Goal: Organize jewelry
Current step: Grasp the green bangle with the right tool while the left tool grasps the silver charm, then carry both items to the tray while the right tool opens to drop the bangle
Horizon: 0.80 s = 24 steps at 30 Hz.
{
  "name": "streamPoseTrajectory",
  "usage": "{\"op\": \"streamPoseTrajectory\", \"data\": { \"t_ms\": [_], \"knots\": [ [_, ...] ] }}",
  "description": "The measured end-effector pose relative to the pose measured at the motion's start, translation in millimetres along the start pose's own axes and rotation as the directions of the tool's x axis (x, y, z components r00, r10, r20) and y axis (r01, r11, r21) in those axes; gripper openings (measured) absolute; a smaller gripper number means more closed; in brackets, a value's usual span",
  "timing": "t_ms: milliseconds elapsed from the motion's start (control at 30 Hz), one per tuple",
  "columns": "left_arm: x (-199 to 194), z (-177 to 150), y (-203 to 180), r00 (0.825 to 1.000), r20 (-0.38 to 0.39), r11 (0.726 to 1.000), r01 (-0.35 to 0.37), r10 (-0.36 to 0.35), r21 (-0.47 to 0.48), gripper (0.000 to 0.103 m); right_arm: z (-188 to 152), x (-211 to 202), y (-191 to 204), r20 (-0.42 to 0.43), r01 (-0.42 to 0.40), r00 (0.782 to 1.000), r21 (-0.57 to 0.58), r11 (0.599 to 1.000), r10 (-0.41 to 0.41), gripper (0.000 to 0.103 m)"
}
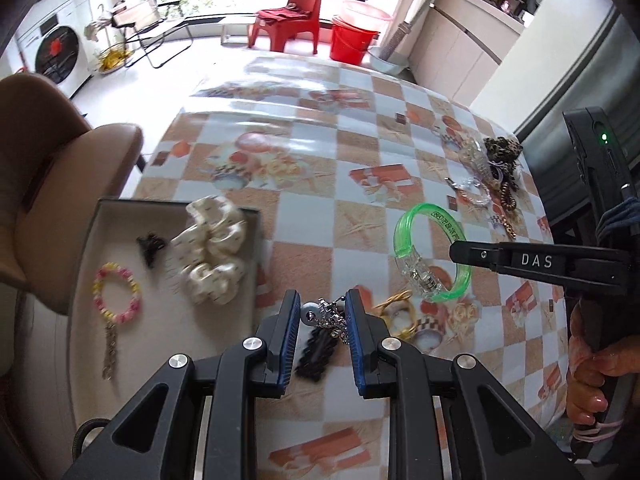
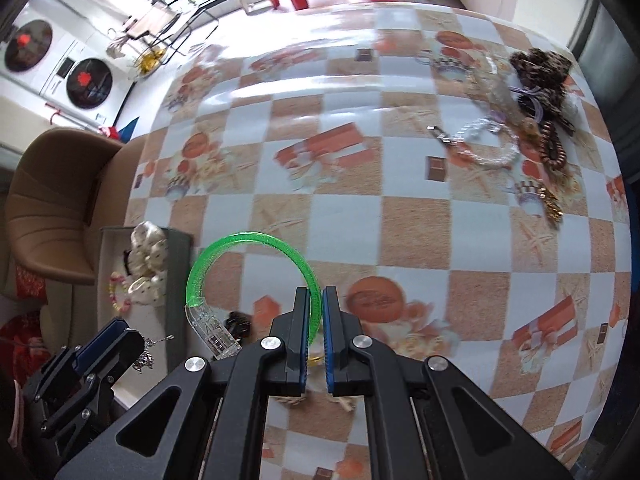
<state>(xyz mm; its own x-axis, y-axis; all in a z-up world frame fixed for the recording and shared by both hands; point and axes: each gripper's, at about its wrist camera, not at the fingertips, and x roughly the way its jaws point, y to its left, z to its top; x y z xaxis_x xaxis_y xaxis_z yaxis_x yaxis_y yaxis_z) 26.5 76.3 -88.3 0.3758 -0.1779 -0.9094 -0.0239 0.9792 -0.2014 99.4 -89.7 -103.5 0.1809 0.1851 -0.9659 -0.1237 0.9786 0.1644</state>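
Observation:
My right gripper [image 2: 315, 300] is shut on a green translucent bangle [image 2: 256, 242] with a clear clasp and holds it above the table; the bangle also shows in the left wrist view [image 1: 404, 224], held by the right gripper [image 1: 456, 250]. My left gripper [image 1: 322, 304] holds a silver chain with a grey bead [image 1: 326, 314], which hangs between its pads; a black hair clip [image 1: 318, 350] lies below. In the right wrist view the left gripper [image 2: 120, 340] shows with the chain [image 2: 146, 354] dangling. A shallow box [image 1: 120, 204] at left holds a cream scrunchie [image 1: 212, 248], a pink-yellow bead bracelet [image 1: 116, 292] and a small black clip [image 1: 150, 246].
A pile of jewelry [image 2: 536, 128] lies at the table's far right: a leopard scrunchie [image 2: 540, 68], a clear bracelet [image 2: 488, 144], gold chains. A gold ring piece [image 1: 396, 312] lies near my left gripper. A brown chair [image 1: 48, 184] stands at the table's left edge.

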Motion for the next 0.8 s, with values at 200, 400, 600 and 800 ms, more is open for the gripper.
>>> {"op": "streamPoseTrajectory", "data": {
  "t_ms": [200,400,600,800],
  "knots": [
    [-16,-24,51,0.999,-0.007,0.995,-0.051,0.051,-0.081,0.027,-7,11,66,-0.029,-0.040,0.999,-0.101,0.994,0.037,0.007],
    [-24,-48,106,0.994,-0.021,0.979,-0.109,0.107,-0.175,0.027,-12,31,137,-0.070,-0.084,0.995,-0.209,0.974,0.071,0.007],
    [-22,-69,145,0.988,-0.047,0.958,-0.156,0.149,-0.241,0.027,-8,57,197,-0.102,-0.103,0.992,-0.287,0.952,0.077,0.007],
    [-7,-85,165,0.982,-0.084,0.944,-0.185,0.168,-0.273,0.027,4,85,233,-0.100,-0.080,0.994,-0.316,0.945,0.050,0.007]
  ]
}}
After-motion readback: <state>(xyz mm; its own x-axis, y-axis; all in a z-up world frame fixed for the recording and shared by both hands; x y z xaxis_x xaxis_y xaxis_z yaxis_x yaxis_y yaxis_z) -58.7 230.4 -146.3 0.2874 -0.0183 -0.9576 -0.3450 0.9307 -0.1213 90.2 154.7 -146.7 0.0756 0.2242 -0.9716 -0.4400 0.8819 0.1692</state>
